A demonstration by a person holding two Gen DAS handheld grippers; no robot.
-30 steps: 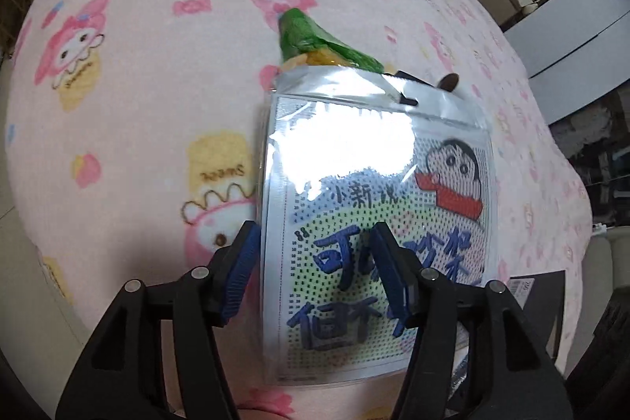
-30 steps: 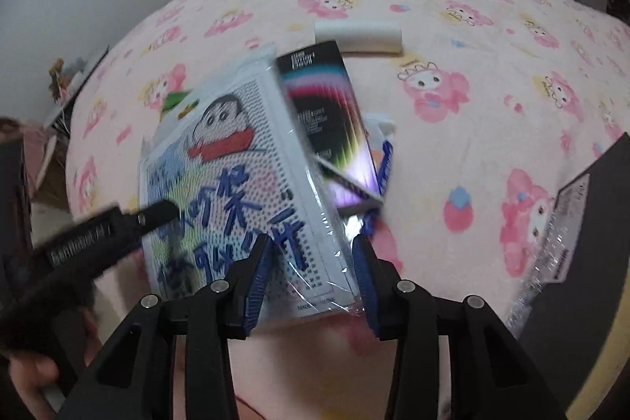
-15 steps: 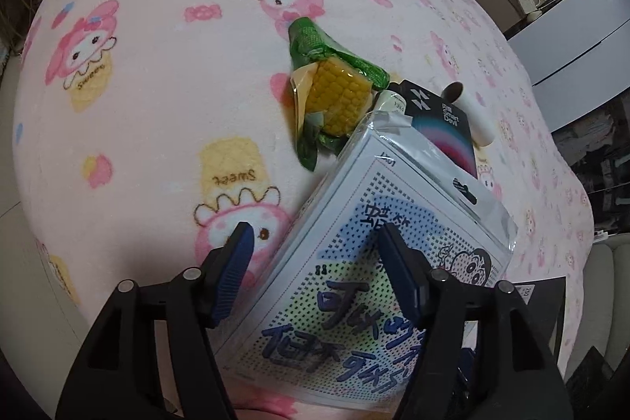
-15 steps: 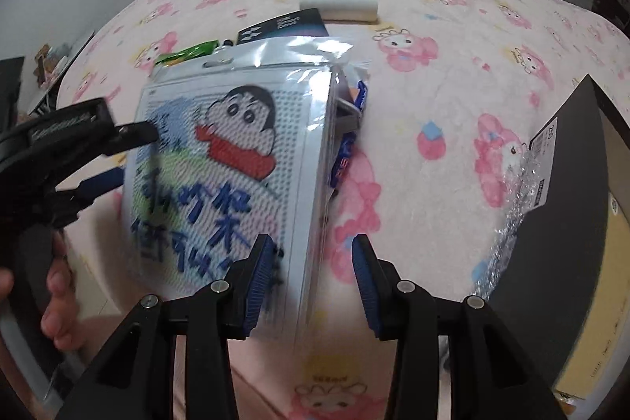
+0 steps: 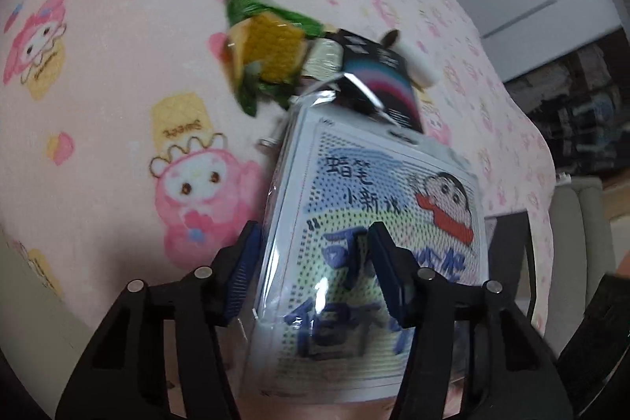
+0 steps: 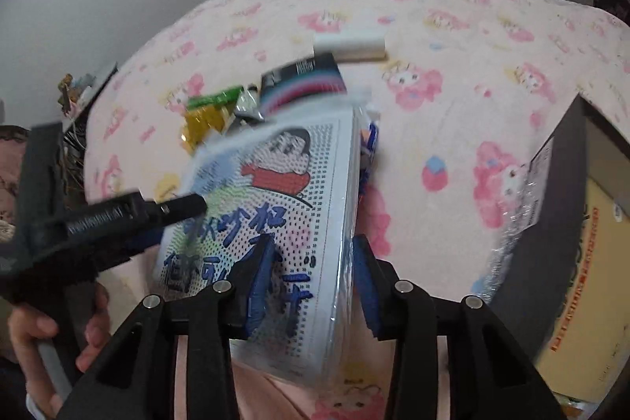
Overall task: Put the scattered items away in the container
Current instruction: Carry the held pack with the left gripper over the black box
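A flat cartoon puzzle pack (image 5: 374,235) in clear plastic is held between both grippers above the pink blanket. My left gripper (image 5: 315,270) is shut on its left edge. My right gripper (image 6: 311,278) is shut on its right edge; the pack (image 6: 291,191) tilts up there. Behind it lie a corn toy (image 5: 271,50) with green leaves, a black rainbow box (image 5: 378,77) and a white block (image 6: 350,44). The black container (image 6: 551,207) with a cardboard inside stands at the right in the right wrist view.
The pink cartoon blanket (image 5: 118,85) covers the whole surface. A blue pen-like item (image 6: 370,144) lies by the pack's right side. The left gripper's body (image 6: 98,219) and hand show at the left of the right wrist view.
The pack has swung and tilted between the two grippers. The left gripper closed in on its left edge, and the right gripper's jaws now clamp its right edge.
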